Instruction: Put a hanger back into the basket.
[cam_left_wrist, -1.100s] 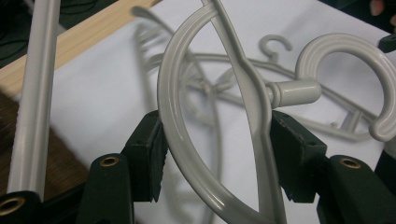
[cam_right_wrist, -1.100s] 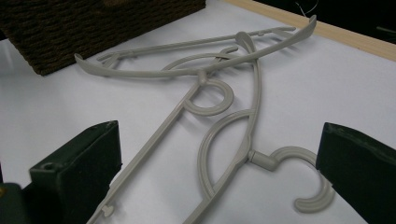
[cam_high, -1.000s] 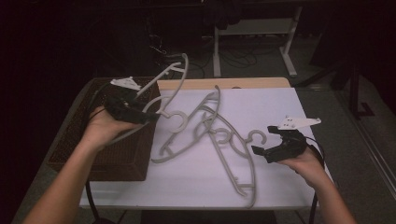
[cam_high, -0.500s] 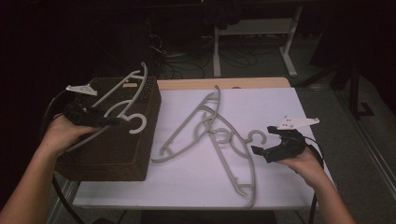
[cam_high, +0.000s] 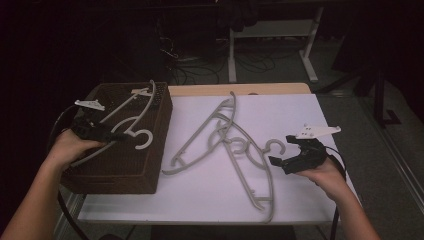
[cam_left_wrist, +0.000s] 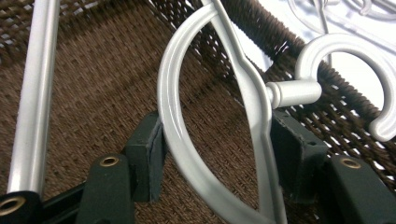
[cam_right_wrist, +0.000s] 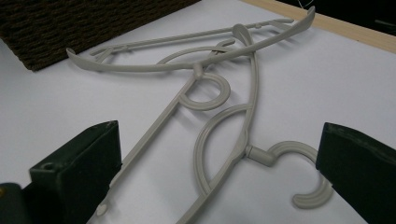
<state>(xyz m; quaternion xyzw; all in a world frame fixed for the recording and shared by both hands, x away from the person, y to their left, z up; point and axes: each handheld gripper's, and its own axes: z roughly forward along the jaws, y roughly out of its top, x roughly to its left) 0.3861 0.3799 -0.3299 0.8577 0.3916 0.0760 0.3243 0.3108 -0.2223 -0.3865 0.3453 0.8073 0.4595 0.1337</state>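
Left gripper (cam_high: 112, 136) is hovering over the dark brown woven wicker basket (cam_high: 150, 170) that is sitting at the left edge of the white-topped table (cam_high: 300, 105). Its jaws are standing about half open and are clamping a pale grey plastic clothes hanger (cam_high: 131, 116) across the looped neck section, one pad (cam_left_wrist: 150, 158) pressing on each outer side of the loop, as the left gripper view is showing. The hanger's hook (cam_left_wrist: 350, 70) is reaching out past the basket's right-hand wall toward the table surface, while its long arm is slanting toward the basket's far right corner. The hanger body is lying over the basket's woven floor; whether it is touching that floor I cannot tell. Right gripper (cam_high: 290, 155) is resting near the table's right edge, jaws wide apart and holding nothing. In the right gripper view, the hook of a second grey plastic hanger (cam_right_wrist: 219, 158) is lying on the table between its jaws, with neither pad touching it. That second hanger is running from the middle of the table toward the near edge. A third grey plastic hanger (cam_high: 205, 135) is lying across it, its arms crossing the second one's upper part, angled from the table's far middle toward the basket's near right corner. Both loose hangers are lying flat on the white surface, well apart from the held one.
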